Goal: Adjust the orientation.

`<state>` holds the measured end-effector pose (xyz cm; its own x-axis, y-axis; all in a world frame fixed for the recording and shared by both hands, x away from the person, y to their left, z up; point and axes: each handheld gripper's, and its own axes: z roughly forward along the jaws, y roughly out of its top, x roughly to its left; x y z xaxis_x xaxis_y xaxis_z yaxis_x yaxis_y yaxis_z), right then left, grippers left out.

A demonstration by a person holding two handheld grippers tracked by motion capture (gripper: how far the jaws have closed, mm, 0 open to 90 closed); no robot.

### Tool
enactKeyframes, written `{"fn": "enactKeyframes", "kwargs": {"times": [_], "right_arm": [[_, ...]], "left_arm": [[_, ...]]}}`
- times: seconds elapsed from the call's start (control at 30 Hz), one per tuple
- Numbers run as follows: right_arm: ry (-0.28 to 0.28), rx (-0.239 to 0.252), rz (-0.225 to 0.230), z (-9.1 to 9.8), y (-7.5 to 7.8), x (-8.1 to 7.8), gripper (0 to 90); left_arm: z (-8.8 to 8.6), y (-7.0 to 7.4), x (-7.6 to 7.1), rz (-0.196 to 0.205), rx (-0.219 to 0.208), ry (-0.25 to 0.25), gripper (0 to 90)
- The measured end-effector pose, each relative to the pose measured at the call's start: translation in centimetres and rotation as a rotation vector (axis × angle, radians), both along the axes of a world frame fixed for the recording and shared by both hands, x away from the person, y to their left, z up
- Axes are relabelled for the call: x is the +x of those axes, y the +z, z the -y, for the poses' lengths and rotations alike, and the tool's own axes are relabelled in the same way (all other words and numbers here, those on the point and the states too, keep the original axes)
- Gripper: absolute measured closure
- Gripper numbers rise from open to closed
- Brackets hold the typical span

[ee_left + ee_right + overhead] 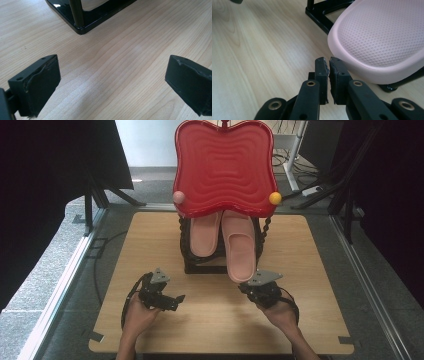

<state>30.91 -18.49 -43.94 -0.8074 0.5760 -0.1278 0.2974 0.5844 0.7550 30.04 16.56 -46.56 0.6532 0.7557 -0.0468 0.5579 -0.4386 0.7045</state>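
Bare worktop (210,320) lies open ahead of both tongs; the black rack (200,267) and overhanging pink slipper (241,250) block the centre.

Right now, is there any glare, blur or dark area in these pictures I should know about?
High view: both sides are near black, while the red tray shows soft sheen. Left gripper view: a bright glint on the black rack base, sharp wood grain. Right gripper view: the pink slipper is evenly lit, and the far table corner looks blurred.
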Motion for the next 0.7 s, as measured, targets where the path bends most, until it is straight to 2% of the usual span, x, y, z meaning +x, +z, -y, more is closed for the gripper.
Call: {"fn": "enactKeyframes", "kwargs": {"times": [0.33, 0.7], "right_arm": [[-0.013, 0.034, 0.014, -0.9, 0.6, 2.8, 85.6], [-0.039, 0.046, 0.035, -1.8, 1.9, 5.3, 85.6]], "left_arm": [[-0.2, 0.0, 0.0, 0.001, -0.001, 0.004, 0.1], [-0.3, 0.1, -0.1, 0.004, -0.004, 0.009, 0.1]]}}
